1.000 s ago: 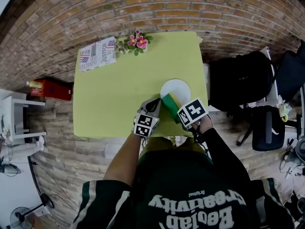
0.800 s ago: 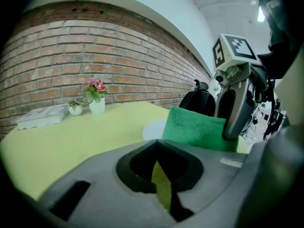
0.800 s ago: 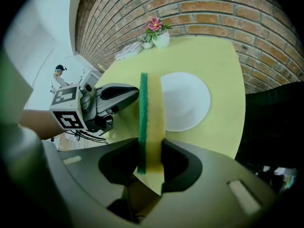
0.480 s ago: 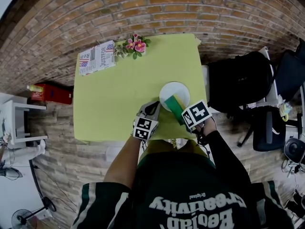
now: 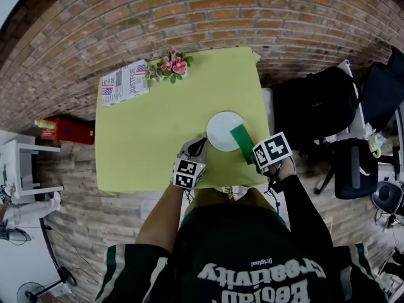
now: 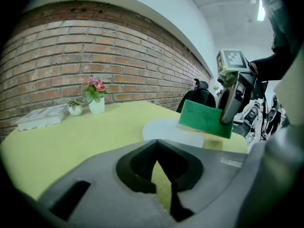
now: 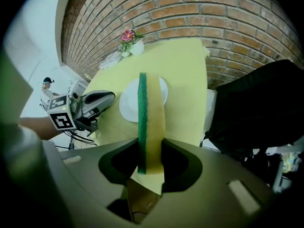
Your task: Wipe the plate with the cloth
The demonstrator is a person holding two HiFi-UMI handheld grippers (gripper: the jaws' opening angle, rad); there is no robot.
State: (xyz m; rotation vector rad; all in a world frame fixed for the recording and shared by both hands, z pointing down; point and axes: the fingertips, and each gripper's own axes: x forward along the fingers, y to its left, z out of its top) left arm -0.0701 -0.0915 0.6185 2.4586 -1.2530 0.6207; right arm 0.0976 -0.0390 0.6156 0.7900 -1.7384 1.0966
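Observation:
A white plate (image 5: 222,129) sits on the yellow-green table (image 5: 145,137), near its right front part. My right gripper (image 5: 252,149) is shut on a green-and-yellow sponge cloth (image 5: 241,141), held on edge over the plate's front right rim. In the right gripper view the cloth (image 7: 151,103) stands upright between the jaws, with the plate (image 7: 126,104) behind it. My left gripper (image 5: 198,146) rests just left of the plate, shut and holding nothing. The left gripper view shows the plate (image 6: 164,130) ahead and the cloth (image 6: 203,118) above its right side.
A small pot of pink flowers (image 5: 172,64) and a newspaper (image 5: 124,83) lie at the table's far left. A black backpack (image 5: 312,106) and an office chair (image 5: 353,169) stand right of the table. A red box (image 5: 66,130) and a white shelf (image 5: 19,163) are at the left.
My right gripper has carried the cloth to the right, from over the plate's front part to its front right rim. The left gripper has stayed beside the plate.

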